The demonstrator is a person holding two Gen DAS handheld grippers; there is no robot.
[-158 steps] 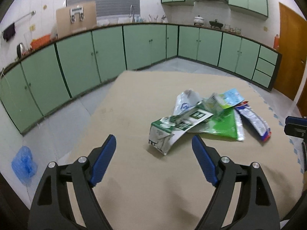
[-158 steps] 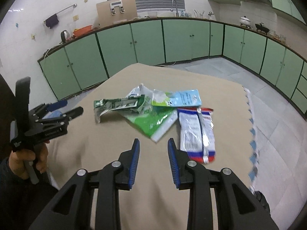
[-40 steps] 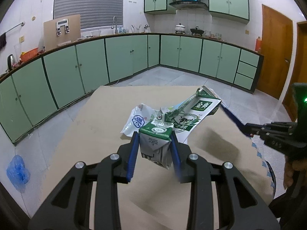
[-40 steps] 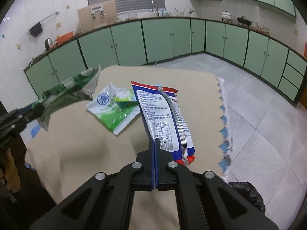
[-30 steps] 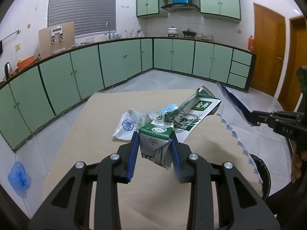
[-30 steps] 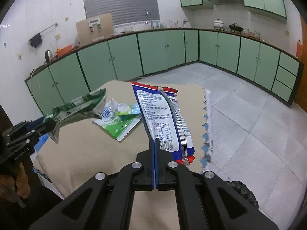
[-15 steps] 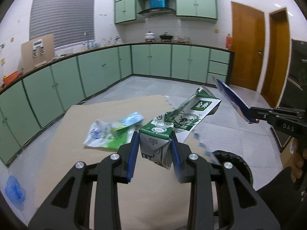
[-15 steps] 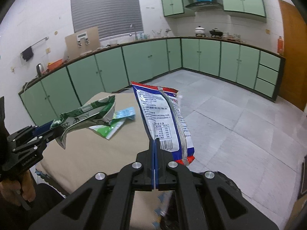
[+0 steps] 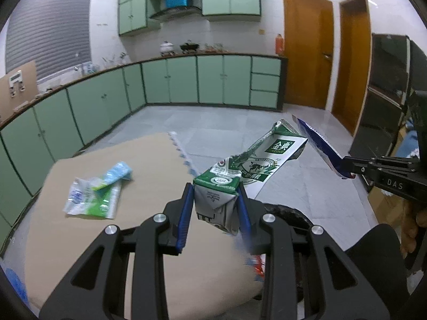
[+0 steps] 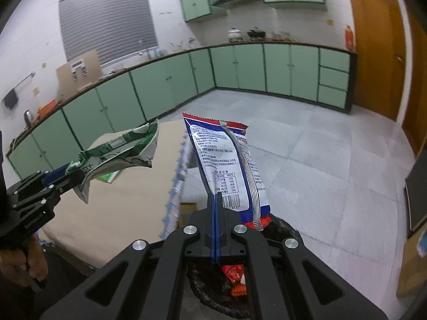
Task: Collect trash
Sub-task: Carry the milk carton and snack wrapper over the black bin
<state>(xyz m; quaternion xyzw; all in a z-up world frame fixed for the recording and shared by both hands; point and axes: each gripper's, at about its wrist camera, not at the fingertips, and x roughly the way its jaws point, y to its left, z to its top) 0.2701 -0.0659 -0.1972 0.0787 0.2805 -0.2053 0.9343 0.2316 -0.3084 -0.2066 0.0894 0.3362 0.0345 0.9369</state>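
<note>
Left tongs [image 9: 214,202]: blue pads clenched on the folded end of a crushed green-and-white milk carton [image 9: 240,176], centre of the left wrist view. The carton's flattened body runs up and to the right, clear of the beige worktop [image 9: 149,160].

Right tongs [image 10: 215,205]: pads pressed flat together, pinching the lower edge of a white, blue and red foil snack bag [image 10: 226,165]. The bag stands upright above the pads, centre of the right wrist view, printed back facing the camera.

Below the right tongs, lower centre of that view: a black-lined trash bin [image 10: 283,229] on the grey tiled floor, red wrappers [image 10: 234,277] inside. In the left wrist view its dark rim shows just behind the left tongs, at the worktop's right edge.

Left on the worktop, mid-left of the left wrist view: a flat green-and-white plastic pouch [image 9: 93,200] with a light blue packet [image 9: 118,172] lying partly over it.

Each view shows the other tongs at its edge, with a hand [image 10: 24,264] on the handle at lower left of the right wrist view.
</note>
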